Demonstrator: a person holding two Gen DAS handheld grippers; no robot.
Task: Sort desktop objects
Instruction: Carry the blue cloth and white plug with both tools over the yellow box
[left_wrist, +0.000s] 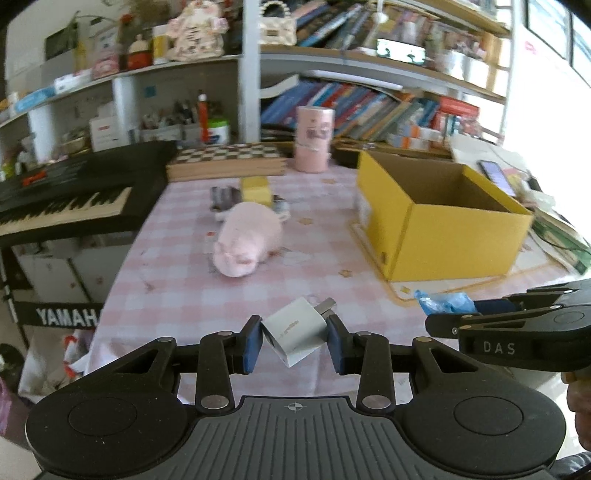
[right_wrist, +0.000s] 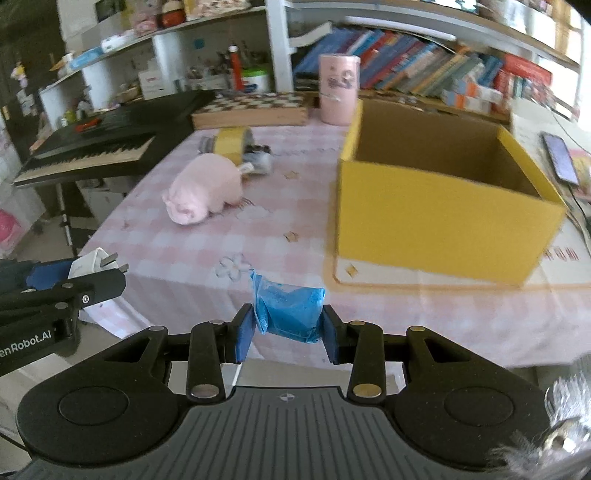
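Note:
My left gripper (left_wrist: 294, 338) is shut on a white plug adapter (left_wrist: 295, 334), its metal prongs pointing away, held above the near edge of the pink checked table (left_wrist: 314, 258). My right gripper (right_wrist: 288, 326) is shut on a crumpled blue plastic packet (right_wrist: 290, 310). In the left wrist view the right gripper (left_wrist: 454, 314) comes in from the right with the blue packet (left_wrist: 443, 302). An open yellow cardboard box (right_wrist: 436, 221) stands ahead to the right. A pink plush toy (right_wrist: 205, 190) lies mid-table, with a yellow tape roll (right_wrist: 232, 144) behind it.
A pink cylinder (right_wrist: 339, 88) and a chessboard box (right_wrist: 251, 109) stand at the table's far edge before bookshelves. A black keyboard (right_wrist: 96, 147) sits to the left of the table. A phone (right_wrist: 559, 157) lies right of the box.

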